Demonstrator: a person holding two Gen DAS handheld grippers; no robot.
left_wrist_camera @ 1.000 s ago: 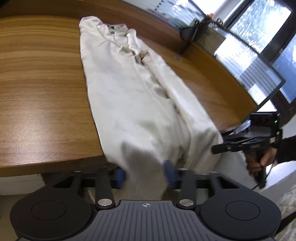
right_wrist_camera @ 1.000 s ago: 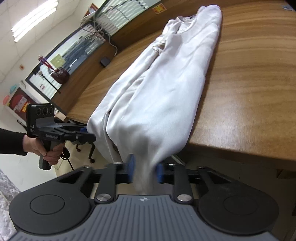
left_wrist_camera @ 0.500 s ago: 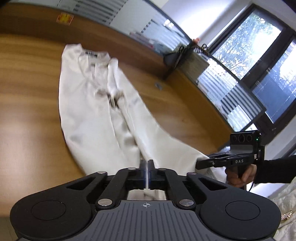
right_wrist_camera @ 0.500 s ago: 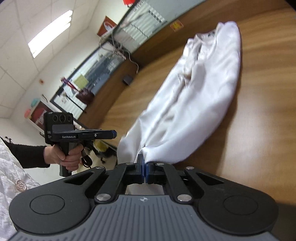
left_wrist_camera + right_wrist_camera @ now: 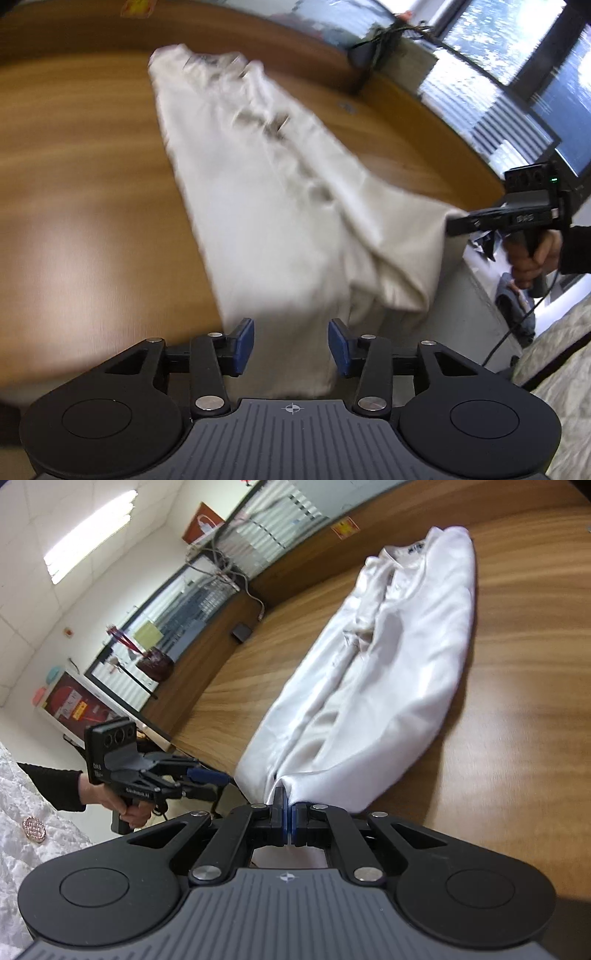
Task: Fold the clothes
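A cream-white garment (image 5: 266, 192) lies lengthwise on the wooden table (image 5: 81, 177), folded in a long strip with its collar at the far end. Its near hem hangs over the table's front edge. My left gripper (image 5: 291, 345) is open, its blue pads either side of the hanging hem, gripping nothing. My right gripper (image 5: 287, 814) is shut on the hem's other corner; the garment (image 5: 391, 664) stretches away from it. In the left wrist view the right gripper (image 5: 476, 221) holds that corner lifted. The left gripper (image 5: 192, 775) shows open in the right wrist view.
A black box (image 5: 242, 632) lies on the table's far left. Windows with blinds (image 5: 517, 125) stand to the right. A low wooden wall (image 5: 221, 33) runs behind the table. A quilted bed cover (image 5: 557, 373) lies at the lower right.
My left gripper was shut on the hem half a second ago and has opened, letting it drop. My right gripper stays shut on its corner. Both views are blurred by motion.
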